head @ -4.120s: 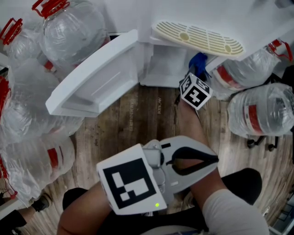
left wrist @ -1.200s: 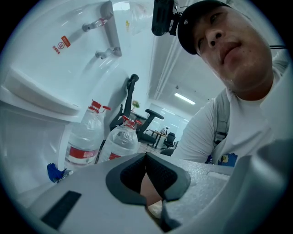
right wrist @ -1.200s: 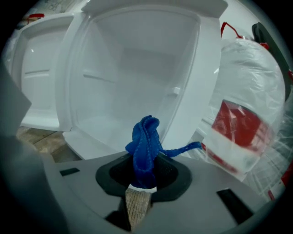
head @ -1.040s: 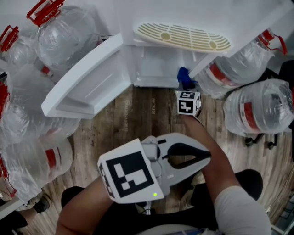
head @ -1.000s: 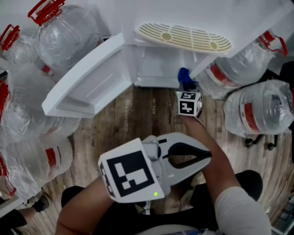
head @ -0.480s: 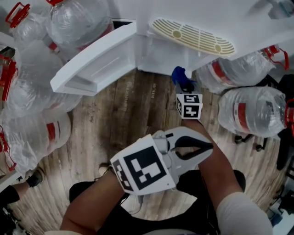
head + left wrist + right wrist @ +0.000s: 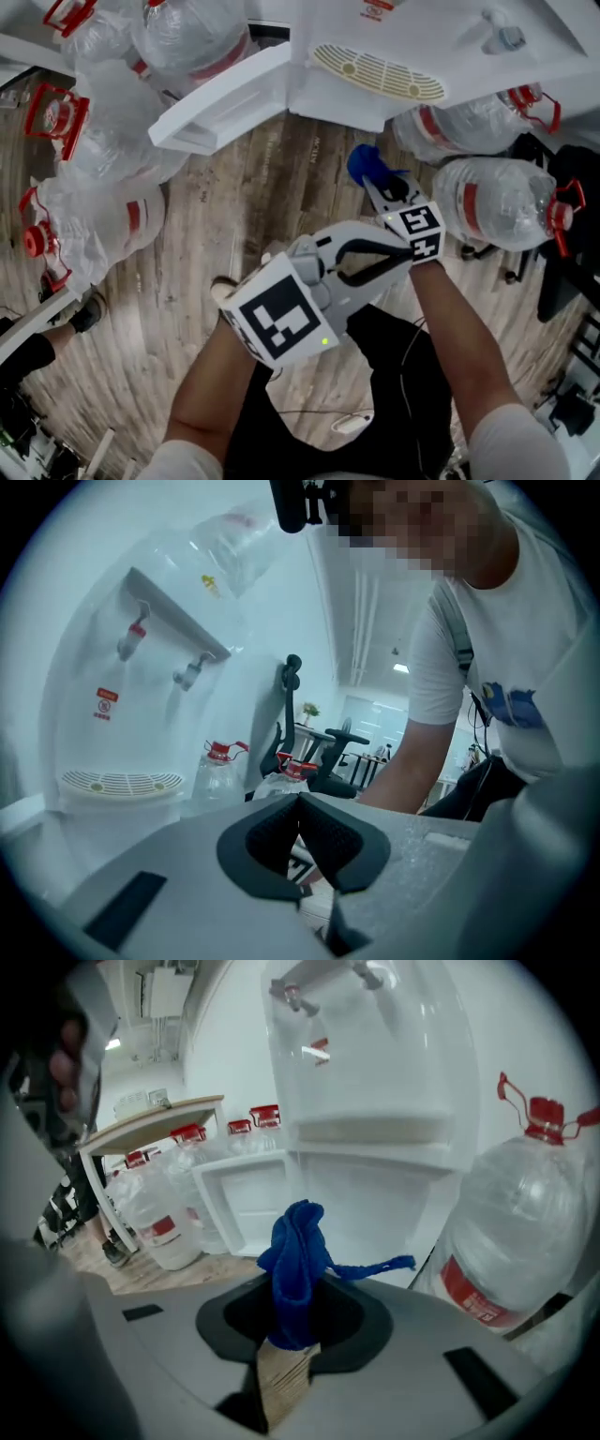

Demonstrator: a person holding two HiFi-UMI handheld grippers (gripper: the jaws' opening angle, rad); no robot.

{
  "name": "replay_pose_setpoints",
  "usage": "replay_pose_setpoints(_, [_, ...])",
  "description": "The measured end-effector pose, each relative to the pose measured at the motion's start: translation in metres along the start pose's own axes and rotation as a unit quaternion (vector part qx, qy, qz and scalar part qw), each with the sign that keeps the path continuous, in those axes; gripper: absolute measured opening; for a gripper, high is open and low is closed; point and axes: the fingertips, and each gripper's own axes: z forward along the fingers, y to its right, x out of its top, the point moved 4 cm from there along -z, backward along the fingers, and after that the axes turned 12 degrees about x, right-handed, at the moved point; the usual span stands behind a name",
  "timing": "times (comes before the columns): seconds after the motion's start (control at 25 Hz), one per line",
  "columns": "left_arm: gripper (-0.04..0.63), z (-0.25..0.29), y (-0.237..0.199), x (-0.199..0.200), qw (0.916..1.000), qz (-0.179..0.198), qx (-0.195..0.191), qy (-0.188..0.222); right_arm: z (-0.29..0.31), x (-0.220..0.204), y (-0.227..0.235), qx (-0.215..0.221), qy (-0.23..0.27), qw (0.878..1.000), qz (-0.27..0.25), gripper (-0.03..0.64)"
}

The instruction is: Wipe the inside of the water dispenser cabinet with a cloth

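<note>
The right gripper [image 7: 292, 1335] is pinching the blue cloth [image 7: 296, 1260], frame centre, by its bunched end; soft and light, it looks floppy. The left gripper [image 7: 302, 846] is sitting closed, empty.

Looking steeply down. Right tongs [image 7: 380, 190] are over the wooden floor [image 7: 234, 216], with a blue cloth [image 7: 362, 165] bunched at their tip, apart from the white water dispenser [image 7: 375, 33]. The cabinet door [image 7: 225, 98] stands open, swung to the left. A cream drip grille [image 7: 380, 73] sits above the cabinet opening. Left tongs [image 7: 403, 258] are nearer the person, tips together, just beside the right tongs. Large water bottles [image 7: 497, 202] lie on both sides of the dispenser.
</note>
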Motion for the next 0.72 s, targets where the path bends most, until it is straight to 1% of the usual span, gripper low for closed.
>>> replay_pose_setpoints(0.08, [0.003,-0.016,0.009,0.011,0.9996,-0.011,0.021,-0.014,-0.035,0.019,-0.020,0.017,0.005,1.000,-0.007,0.087])
replay_pose_setpoints(0.2, [0.003,-0.046,0.028,0.037,0.9971,-0.050,0.046,-0.034,-0.089,0.054,-0.047,0.036,0.023,0.999,-0.029,0.087])
replay_pose_setpoints(0.32, [0.003,-0.082,0.052,0.076,0.9933,-0.080,0.061,-0.055,-0.142,0.093,-0.088,0.046,0.037,0.997,-0.041,0.087])
replay_pose_setpoints(0.44, [0.003,-0.115,0.078,0.123,0.9896,-0.104,0.072,-0.069,-0.198,0.134,-0.135,0.047,0.051,0.996,-0.050,0.087])
replay_pose_setpoints(0.52, [0.003,-0.137,0.098,0.156,0.9879,-0.115,0.069,-0.078,-0.234,0.157,-0.170,0.045,0.061,0.996,-0.040,0.087])
replay_pose_setpoints(0.6, [0.003,-0.158,0.119,0.186,0.9885,-0.106,0.059,-0.091,-0.271,0.175,-0.207,0.045,0.065,0.997,-0.010,0.087])
replay_pose_setpoints(0.72, [0.003,-0.187,0.151,0.227,0.9890,-0.095,0.043,-0.106,-0.323,0.200,-0.256,0.038,0.088,0.995,0.030,0.087])
